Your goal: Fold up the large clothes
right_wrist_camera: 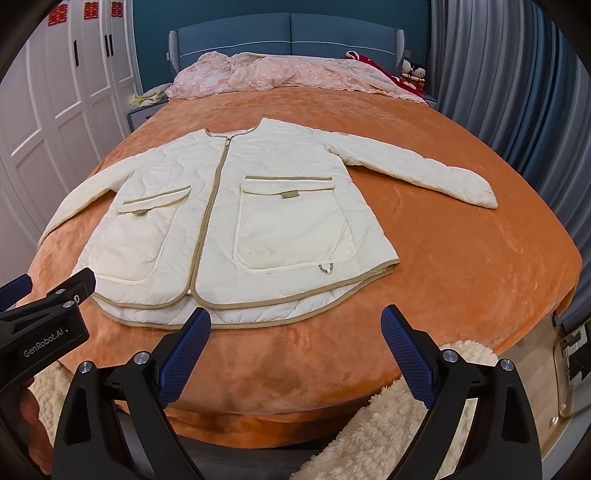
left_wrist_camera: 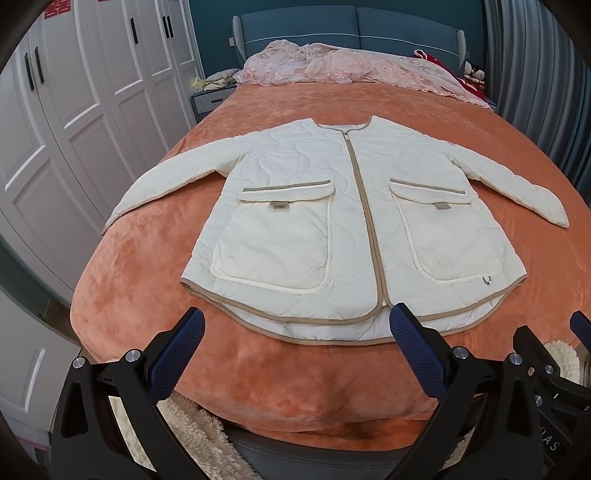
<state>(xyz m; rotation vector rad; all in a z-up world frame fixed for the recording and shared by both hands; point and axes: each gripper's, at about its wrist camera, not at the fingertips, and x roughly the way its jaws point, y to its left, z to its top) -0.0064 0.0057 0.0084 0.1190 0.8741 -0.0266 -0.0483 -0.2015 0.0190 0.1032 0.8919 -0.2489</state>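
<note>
A cream quilted jacket (left_wrist_camera: 332, 221) (right_wrist_camera: 229, 221) with tan trim, a closed zip and two patch pockets lies flat, front up, on the orange bedspread (left_wrist_camera: 147, 258) (right_wrist_camera: 461, 266), both sleeves spread out sideways. My left gripper (left_wrist_camera: 297, 321) hovers open just short of the hem, near the zip's lower end. My right gripper (right_wrist_camera: 297, 319) is open too, short of the hem below the right-hand pocket. Neither holds anything. The left gripper's body shows at the left edge of the right wrist view, and the right gripper's body at the right edge of the left wrist view.
A crumpled pink lace cover (left_wrist_camera: 351, 68) (right_wrist_camera: 288, 74) lies at the blue headboard (left_wrist_camera: 354, 26). White wardrobe doors (left_wrist_camera: 74, 110) stand to the left, grey curtains (right_wrist_camera: 517, 92) to the right. A fluffy cream sleeve (right_wrist_camera: 388, 424) shows below the grippers.
</note>
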